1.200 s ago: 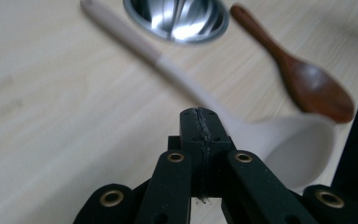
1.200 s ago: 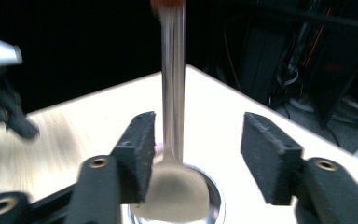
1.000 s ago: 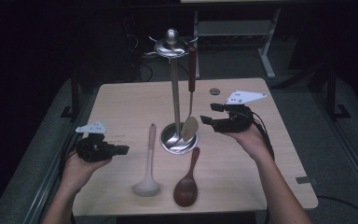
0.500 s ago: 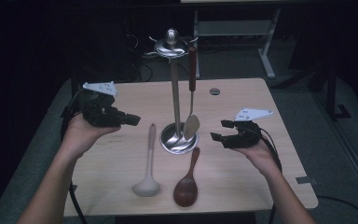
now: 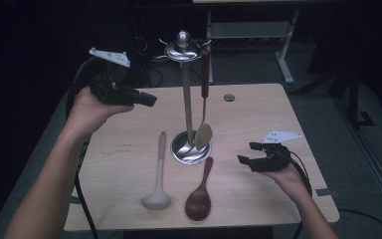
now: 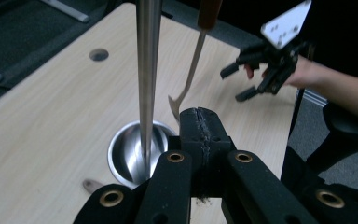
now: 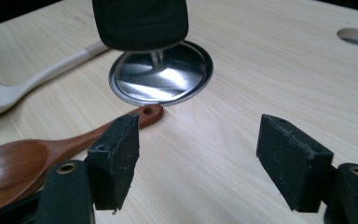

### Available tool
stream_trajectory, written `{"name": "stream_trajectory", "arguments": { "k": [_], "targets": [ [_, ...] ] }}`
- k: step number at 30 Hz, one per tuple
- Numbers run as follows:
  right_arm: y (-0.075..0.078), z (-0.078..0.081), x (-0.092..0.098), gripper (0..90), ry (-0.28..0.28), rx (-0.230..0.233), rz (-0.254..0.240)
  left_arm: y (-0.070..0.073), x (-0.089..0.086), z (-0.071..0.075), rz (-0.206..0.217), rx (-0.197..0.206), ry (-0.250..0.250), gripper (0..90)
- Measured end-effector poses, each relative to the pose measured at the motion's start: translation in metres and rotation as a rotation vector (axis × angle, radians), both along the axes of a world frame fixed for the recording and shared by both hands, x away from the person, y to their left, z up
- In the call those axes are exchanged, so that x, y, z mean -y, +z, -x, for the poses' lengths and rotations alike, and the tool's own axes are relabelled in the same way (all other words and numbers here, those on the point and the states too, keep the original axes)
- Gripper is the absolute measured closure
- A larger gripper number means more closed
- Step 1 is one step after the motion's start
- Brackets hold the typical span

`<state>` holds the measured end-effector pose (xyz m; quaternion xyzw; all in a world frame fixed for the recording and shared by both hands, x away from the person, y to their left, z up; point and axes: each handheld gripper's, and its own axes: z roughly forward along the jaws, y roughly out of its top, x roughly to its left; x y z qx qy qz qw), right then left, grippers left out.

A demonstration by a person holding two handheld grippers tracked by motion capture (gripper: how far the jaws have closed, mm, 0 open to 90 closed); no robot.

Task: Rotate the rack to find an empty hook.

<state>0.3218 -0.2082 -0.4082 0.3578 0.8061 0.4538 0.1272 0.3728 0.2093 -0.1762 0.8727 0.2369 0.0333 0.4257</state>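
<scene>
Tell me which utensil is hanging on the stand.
The spatula with the dark red handle; the pale ladle and the brown wooden spoon lie flat on the table.

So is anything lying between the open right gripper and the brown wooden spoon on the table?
Nothing visible does. The right gripper, jaws just opened and empty, hovers to the right of the brown wooden spoon, and bare table lies between them. The metal stand sits behind the spoon's handle tip, off that path.

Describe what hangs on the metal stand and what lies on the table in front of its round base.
A spatula hangs from the stand; its hook is too dark to make out. A pale ladle and a brown wooden spoon lie on the table.
</scene>
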Motion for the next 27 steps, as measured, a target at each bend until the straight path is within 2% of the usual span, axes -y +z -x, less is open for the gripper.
{"name": "stream_trajectory", "arguments": {
  "k": [10, 14, 15, 20, 24, 27],
  "targets": [
    [-0.007, -0.002, -0.005, 28.7, 0.008, -0.002, 0.024, 0.047, 0.021, -0.014, -0.019, 0.063, 0.002, 90.0],
    [-0.007, -0.002, -0.004, 28.7, 0.003, -0.003, 0.016, 0.059, 0.028, -0.018, -0.018, 0.071, 0.006, 90.0],
    [-0.007, -0.002, -0.004, 28.7, 0.002, -0.003, 0.014, 0.062, 0.029, -0.020, -0.028, 0.079, -0.001, 90.0],
    [-0.008, -0.003, -0.004, 28.7, 0.006, -0.003, 0.022, 0.072, 0.031, -0.024, -0.019, 0.103, 0.007, 89.9],
    [-0.009, -0.003, -0.003, 28.7, 0.009, -0.004, 0.025, 0.074, 0.030, -0.026, -0.014, 0.109, 0.019, 90.0],
    [-0.009, -0.003, -0.003, 28.8, 0.009, -0.004, 0.027, 0.075, 0.028, -0.031, -0.009, 0.098, 0.022, 90.0]
  ]
}}
